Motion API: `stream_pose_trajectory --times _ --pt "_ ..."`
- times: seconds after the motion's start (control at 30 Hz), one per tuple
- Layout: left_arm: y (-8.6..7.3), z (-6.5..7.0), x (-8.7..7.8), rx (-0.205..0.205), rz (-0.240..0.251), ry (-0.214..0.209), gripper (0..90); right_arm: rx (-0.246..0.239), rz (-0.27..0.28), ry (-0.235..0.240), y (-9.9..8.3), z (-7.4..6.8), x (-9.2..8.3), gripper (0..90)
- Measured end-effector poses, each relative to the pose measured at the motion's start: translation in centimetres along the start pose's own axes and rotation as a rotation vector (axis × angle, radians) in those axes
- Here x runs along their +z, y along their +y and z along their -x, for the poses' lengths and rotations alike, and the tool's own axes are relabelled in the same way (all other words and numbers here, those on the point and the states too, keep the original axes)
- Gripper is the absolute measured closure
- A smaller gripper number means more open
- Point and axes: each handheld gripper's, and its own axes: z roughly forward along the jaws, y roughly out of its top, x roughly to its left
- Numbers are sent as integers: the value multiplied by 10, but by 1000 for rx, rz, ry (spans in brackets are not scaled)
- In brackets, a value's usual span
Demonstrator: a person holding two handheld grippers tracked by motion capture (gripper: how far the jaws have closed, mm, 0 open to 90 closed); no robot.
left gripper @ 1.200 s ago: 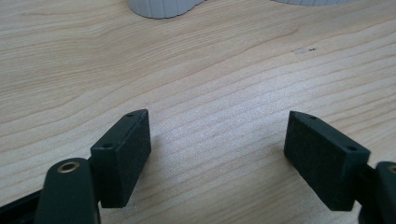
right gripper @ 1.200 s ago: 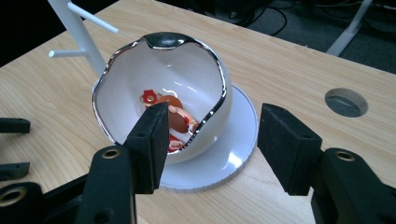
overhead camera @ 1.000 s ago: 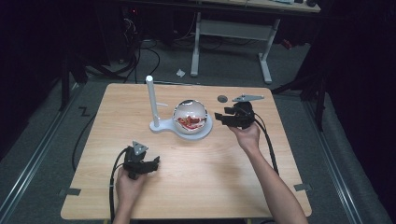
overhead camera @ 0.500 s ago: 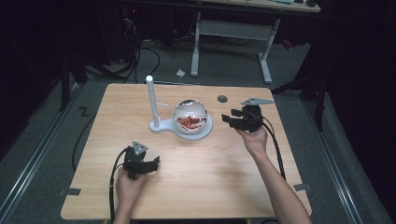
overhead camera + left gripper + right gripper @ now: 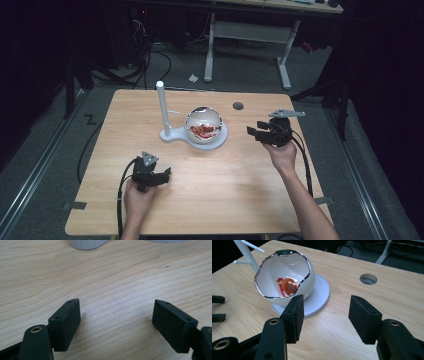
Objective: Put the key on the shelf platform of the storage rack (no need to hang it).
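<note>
Rightward and a little toward the person, the right gripper (image 5: 253, 131) has drawn back from the bowl (image 5: 202, 119) since the earlier frames, while the left gripper (image 5: 163, 175) has kept its place near the front edge of the counter (image 5: 225, 195). Both are released: in the right gripper view, the right gripper (image 5: 325, 303) has its jaws standing apart with only bare wood between them, and in the left gripper view the left gripper (image 5: 116, 308) is spread wide over bare wood too. The white, silver-rimmed, eggshell-shaped bowl (image 5: 287, 266) sits mid-counter on the round white base (image 5: 320, 291) of a stand, with a red-orange item (image 5: 288, 285) lying inside it. The bowl's mouth tilts toward the right gripper, and nothing lies between the two. The stand's white post (image 5: 161, 102), with short pegs, rises just beside the bowl on its far-left side. A round cable hole (image 5: 238, 106) lies in the counter behind the right gripper. Beyond the counter are a desk's legs (image 5: 282, 55), cables, and a paper scrap (image 5: 193, 77) on the floor.
</note>
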Motion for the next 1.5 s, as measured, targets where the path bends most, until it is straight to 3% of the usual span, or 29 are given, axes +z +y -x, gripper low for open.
stream_pose_trajectory --times 0.8,0.9,1.17,1.5 --pt "0 0 0 2 0 -1 230 -20 9 5 -5 -3 -28 451" --pt "0 0 0 5 0 -2 230 10 9 10 -12 0 -32 451" --pt "0 0 0 1 0 -1 230 -8 22 -4 -16 0 -45 451" --pt "0 0 0 3 0 -1 230 30 40 -8 -36 7 -65 449"
